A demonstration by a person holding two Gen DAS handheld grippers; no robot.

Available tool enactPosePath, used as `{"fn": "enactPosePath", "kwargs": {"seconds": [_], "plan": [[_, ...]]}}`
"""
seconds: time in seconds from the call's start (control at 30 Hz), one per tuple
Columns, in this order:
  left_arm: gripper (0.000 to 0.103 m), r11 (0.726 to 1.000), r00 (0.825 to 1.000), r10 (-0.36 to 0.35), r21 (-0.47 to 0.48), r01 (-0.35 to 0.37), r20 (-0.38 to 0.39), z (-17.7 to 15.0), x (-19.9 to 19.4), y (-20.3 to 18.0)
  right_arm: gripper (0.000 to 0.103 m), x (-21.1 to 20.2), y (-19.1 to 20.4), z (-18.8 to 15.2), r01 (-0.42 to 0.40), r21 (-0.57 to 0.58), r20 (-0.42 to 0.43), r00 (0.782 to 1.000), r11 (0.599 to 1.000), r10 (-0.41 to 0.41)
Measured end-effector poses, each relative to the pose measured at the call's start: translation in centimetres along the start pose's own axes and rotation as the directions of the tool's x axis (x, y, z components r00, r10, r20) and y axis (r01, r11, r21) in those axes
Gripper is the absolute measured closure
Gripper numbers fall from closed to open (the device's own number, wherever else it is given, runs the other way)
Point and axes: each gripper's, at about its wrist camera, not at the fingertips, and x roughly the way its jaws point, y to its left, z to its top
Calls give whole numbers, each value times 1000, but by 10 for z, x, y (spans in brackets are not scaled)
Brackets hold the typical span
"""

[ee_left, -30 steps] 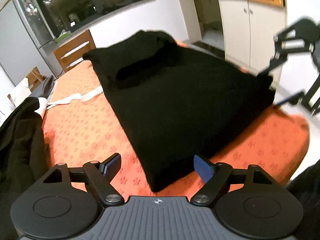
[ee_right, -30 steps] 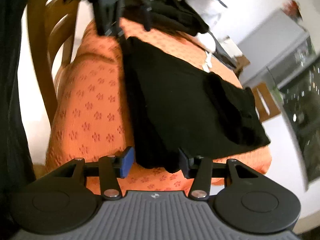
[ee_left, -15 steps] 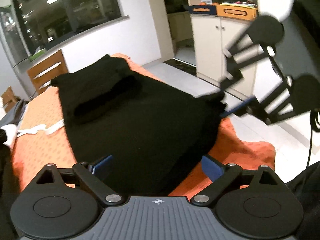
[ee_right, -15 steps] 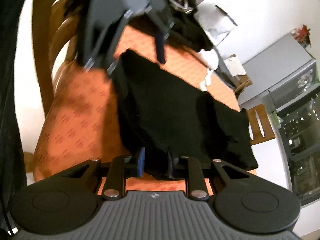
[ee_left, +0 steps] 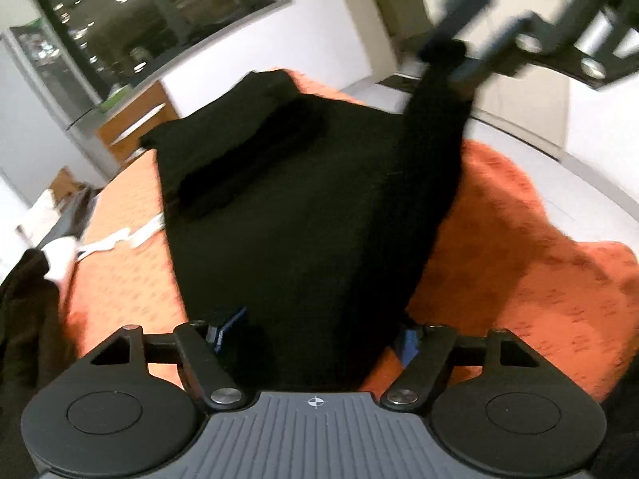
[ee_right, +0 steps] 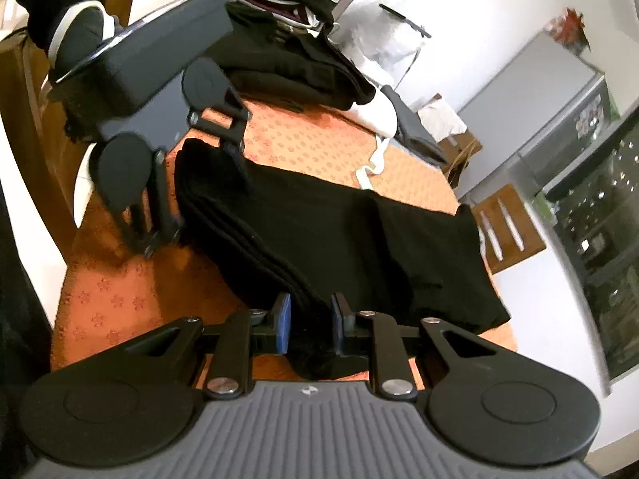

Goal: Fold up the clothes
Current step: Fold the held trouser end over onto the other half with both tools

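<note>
Fold half done: both near corners of the black knit garment are being taken.
It lies partly folded on the orange patterned tablecloth; right gripper pinches its near corner, left gripper is closing around the other; final fold remains.

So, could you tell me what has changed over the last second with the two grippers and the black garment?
The right gripper has closed on a corner of the black garment and lifted it off the orange cloth. The left gripper has moved in over the garment's near edge; its jaws are closing with fabric between them. The rest of the garment and the pile of clothes lie as before.
</note>
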Motion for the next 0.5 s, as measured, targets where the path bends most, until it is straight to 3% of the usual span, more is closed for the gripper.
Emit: {"fn": "enactPosePath", "kwargs": {"seconds": [0.1,0.17,0.27,0.37,0.5], "plan": [[71,999,1000,-4,-48,4,-2,-1,-5,14,77,1,3,-5,-30,30,-1,1000,999,30],[82,998,1000,-10,-56,11,8,5,-9,17,75,2,8,-7,-46,39,1,999,998,46],[82,998,1000,-10,-61,11,20,14,-13,19,70,3,16,-8,-67,45,4,998,997,67],[82,997,1000,-12,-74,13,18,24,-14,22,48,3,25,-6,-69,51,21,997,996,68],[82,996,1000,-17,-92,18,10,31,-17,26,31,9,36,-2,-61,70,37,998,996,59]]}}
